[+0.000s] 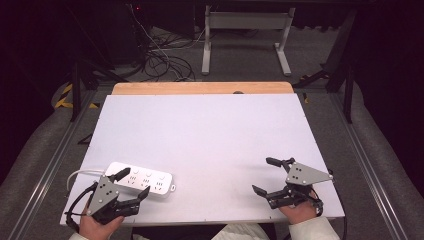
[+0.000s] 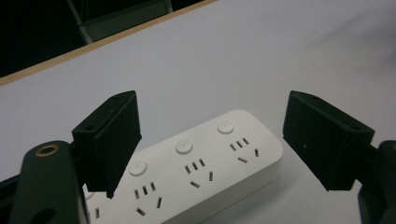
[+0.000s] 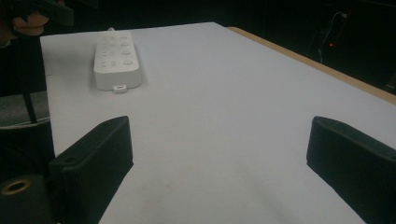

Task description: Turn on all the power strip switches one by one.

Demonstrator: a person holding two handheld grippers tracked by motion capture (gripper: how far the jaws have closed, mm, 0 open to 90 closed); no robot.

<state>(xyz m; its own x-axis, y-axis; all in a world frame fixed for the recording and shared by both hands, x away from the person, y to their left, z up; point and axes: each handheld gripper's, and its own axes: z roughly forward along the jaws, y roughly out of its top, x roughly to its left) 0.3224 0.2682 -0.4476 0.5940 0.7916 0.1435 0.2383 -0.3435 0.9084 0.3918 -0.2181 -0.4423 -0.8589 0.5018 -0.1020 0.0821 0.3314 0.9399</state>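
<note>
Now the left gripper [image 1: 134, 183] hangs low over the near-left part of the table [image 1: 210, 135], its jaws spread wide with nothing between them. Directly ahead of and beneath those jaws lies the strip [image 1: 141, 179], a white power strip with rounded corners, flat on the tabletop. In the left gripper view the strip [image 2: 196, 172] runs across between the two black jaws, which stand to either side of it and do not touch it. Its top carries a row of round white buttons, each with a set of dark socket slots beside it. A white cord [image 1: 82, 173] leaves the strip's left end and curves off toward the table's edge, just beside the left hand [image 1: 100, 226].

The right gripper [image 1: 265, 176] sits well apart from the strip, over bare table at the near right, jaws likewise wide apart and holding nothing. From the right gripper view the strip [image 3: 116, 58] lies far ahead and to the left of the jaws, showing a small tab on its near end.
</note>
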